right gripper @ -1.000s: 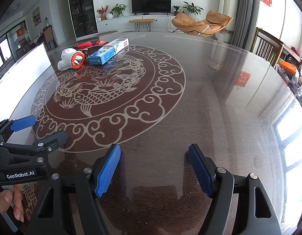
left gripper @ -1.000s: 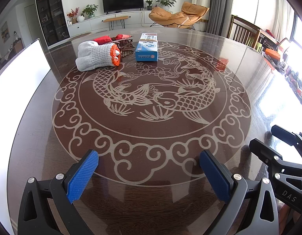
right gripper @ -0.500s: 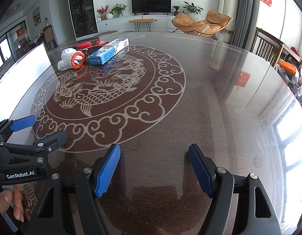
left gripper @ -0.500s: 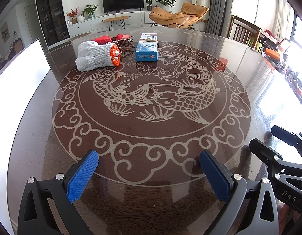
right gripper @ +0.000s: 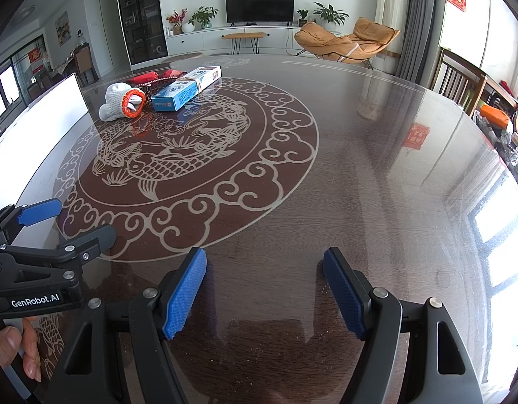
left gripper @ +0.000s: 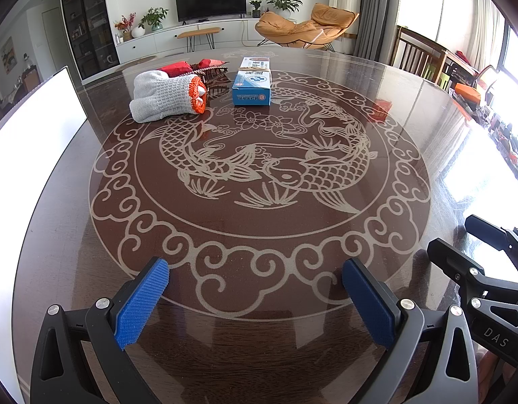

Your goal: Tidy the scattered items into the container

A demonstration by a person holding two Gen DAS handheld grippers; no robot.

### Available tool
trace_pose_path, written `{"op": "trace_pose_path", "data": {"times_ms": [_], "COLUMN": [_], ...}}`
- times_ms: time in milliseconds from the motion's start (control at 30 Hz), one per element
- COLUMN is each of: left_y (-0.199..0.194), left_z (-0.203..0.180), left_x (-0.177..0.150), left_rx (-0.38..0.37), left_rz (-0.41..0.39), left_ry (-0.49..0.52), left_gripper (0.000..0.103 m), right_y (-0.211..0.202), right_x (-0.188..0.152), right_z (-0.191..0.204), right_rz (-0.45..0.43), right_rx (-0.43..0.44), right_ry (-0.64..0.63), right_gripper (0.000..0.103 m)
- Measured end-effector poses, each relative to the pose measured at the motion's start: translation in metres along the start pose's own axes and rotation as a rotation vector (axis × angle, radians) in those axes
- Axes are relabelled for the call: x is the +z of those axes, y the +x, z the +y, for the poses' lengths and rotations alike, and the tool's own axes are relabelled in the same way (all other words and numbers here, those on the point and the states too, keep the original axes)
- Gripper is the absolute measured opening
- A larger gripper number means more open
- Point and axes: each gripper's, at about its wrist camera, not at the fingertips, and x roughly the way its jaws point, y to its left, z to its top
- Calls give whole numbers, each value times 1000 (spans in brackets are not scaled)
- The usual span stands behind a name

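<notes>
No movement since the earlier frames: left claw and right claw both wide, empty, low in frame.
Rolled grey knit gloves with orange cuffs and blue-white cardboard box cluster upper left beside dark woven basket, likely container.

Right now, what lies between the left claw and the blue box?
Only bare table, per the left wrist view, between left claw and blue box.

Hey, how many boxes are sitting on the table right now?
1. A blue and white box lies at the far side of the table, just right of the grey glove bundle. The basket behind could hide more.
</notes>
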Motion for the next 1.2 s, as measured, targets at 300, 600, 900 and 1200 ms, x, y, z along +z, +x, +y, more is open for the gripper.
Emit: {"op": "trace_pose_path", "data": {"times_ms": [300, 600, 900, 1200], "left_y": [0, 0, 0, -28], "left_z": [0, 0, 0, 35], "left_x": [0, 0, 0, -25], "left_rx": [0, 0, -1, 78], "left_rz": [0, 0, 0, 2], "left_ry": [0, 0, -1, 13], "left_gripper": [103, 103, 103, 103], "right_y": [0, 0, 0, 7], "right_x": [0, 0, 0, 11], "right_z": [0, 0, 0, 5], "right_rz": [0, 0, 0, 18], "right_rx": [0, 0, 0, 24], "right_ry": [0, 0, 0, -32], "right_gripper": [74, 74, 74, 74]}}
